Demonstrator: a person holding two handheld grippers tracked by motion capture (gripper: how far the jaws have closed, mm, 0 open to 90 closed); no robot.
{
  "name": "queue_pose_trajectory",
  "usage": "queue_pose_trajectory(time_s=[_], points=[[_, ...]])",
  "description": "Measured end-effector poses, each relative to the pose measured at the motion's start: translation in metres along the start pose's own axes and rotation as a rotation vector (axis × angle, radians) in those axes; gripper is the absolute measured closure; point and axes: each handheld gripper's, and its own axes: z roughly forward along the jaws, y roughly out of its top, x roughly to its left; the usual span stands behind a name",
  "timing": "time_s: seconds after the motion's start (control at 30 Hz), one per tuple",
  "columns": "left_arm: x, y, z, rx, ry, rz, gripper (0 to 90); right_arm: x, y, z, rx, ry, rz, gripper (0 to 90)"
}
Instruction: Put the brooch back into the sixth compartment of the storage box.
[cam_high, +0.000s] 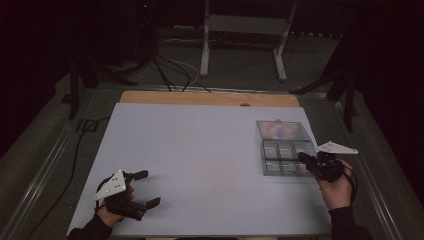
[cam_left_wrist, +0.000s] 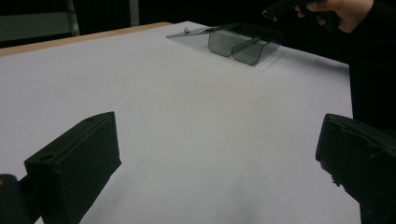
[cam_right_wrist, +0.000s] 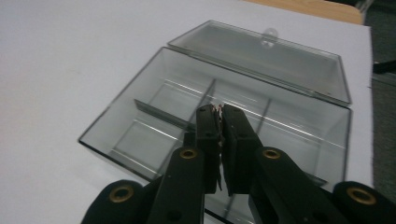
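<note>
Two grippers: left gripper (cam_high: 147, 189) jaws wide apart; right gripper (cam_right_wrist: 219, 112) jaws pinched together over clear box (cam_right_wrist: 140, 119).

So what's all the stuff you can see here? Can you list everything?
Box: one, clear, compartments look empty, table's right side.
Lid: one, clear, open, lying flat behind the box.
Table: one, white top, wooden far edge.
Frame: one, pale, on the floor beyond the table.
Cables: several, dark, on the floor.
Left gripper: one, black, fingers open, near left.
Right gripper: one, black, fingers shut, over the box.
Hands: two, holding the grippers.
</note>
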Motion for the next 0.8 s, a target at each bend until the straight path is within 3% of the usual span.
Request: queue_pose_trajectory(time_s=[0.8], points=[[0.000, 0.000, 0.000, 0.001, -0.003, -0.003, 1.2, -0.023, -0.012, 0.002, 0.036, -0.071, 0.047, 85.9]])
